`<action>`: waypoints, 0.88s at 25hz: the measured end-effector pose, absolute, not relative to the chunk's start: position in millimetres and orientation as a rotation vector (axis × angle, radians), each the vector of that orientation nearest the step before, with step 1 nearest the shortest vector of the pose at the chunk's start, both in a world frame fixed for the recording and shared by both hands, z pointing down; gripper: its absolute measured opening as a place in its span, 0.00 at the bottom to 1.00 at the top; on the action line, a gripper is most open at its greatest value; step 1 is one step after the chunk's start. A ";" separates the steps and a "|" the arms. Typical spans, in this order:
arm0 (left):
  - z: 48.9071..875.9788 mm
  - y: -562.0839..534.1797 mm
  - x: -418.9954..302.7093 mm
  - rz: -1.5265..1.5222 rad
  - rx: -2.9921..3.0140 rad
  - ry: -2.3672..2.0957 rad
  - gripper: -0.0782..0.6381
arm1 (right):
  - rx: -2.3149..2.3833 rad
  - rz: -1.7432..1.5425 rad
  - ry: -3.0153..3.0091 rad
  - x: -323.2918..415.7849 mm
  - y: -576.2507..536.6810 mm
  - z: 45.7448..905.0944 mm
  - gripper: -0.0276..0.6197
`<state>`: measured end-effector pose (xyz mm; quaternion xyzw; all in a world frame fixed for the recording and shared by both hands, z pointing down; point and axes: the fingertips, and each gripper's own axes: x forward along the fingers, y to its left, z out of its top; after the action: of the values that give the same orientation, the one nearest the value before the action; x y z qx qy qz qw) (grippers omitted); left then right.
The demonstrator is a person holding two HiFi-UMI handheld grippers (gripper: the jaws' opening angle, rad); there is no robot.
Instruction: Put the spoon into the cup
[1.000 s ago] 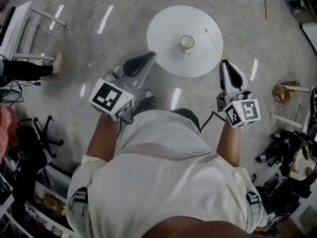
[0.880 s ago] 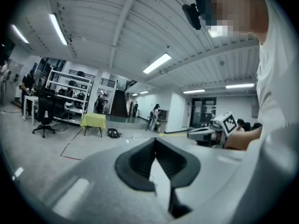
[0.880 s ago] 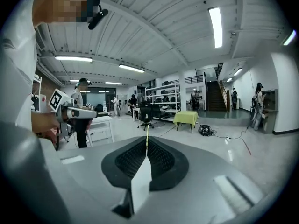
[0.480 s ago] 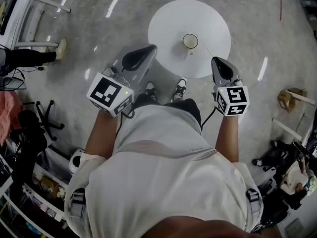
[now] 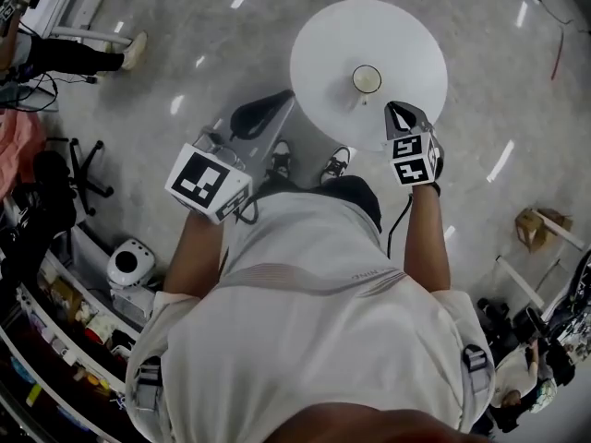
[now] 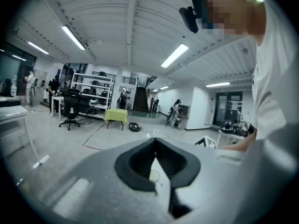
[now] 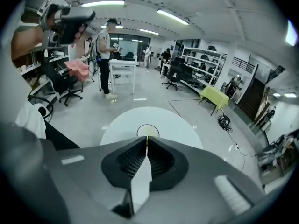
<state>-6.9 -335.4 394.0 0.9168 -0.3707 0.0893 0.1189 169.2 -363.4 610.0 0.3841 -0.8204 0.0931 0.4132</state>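
A small cup [image 5: 367, 79] stands near the middle of a round white table [image 5: 323, 35]. My right gripper [image 5: 398, 108] hovers over the table's near edge, just right of the cup, shut on a thin yellowish spoon. Only a sliver of the spoon [image 7: 146, 137] shows between the closed jaws in the right gripper view, pointing at the cup [image 7: 147, 130] straight ahead. I cannot tell whether its far end reaches the cup. My left gripper [image 5: 280, 101] is held off the table's left edge, shut with nothing in it. The cup [image 6: 153, 175] shows faintly behind its jaws.
My shoes [image 5: 337, 162] stand at the table's near side. A person's legs [image 5: 83, 58] and a white desk are at the far left. An office chair [image 5: 88, 187], a round white device [image 5: 129, 264] and shelves fill the lower left. A wooden stand [image 5: 537, 229] sits right.
My right gripper has carried the spoon left and forward, from beside the table to just next to the cup. The left gripper has stayed about where it was.
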 end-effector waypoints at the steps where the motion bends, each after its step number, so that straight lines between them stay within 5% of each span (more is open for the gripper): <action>1: 393.2 -334.3 -9.9 0.257 2.670 -1.104 0.11 | 0.941 0.234 -2.045 166.6 -365.5 617.2 0.06; 15: 396.9 -337.9 -27.5 0.224 2.623 -1.163 0.11 | 0.852 0.313 -1.948 140.8 -391.3 687.0 0.06; 22: 395.7 -337.1 -32.1 0.230 2.644 -1.113 0.11 | 0.972 0.335 -2.035 133.5 -398.4 656.7 0.20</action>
<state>-32.1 -337.1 395.7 0.9108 -0.3832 0.0792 0.1313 133.5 -398.4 656.7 0.3874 -0.8110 0.1335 0.4175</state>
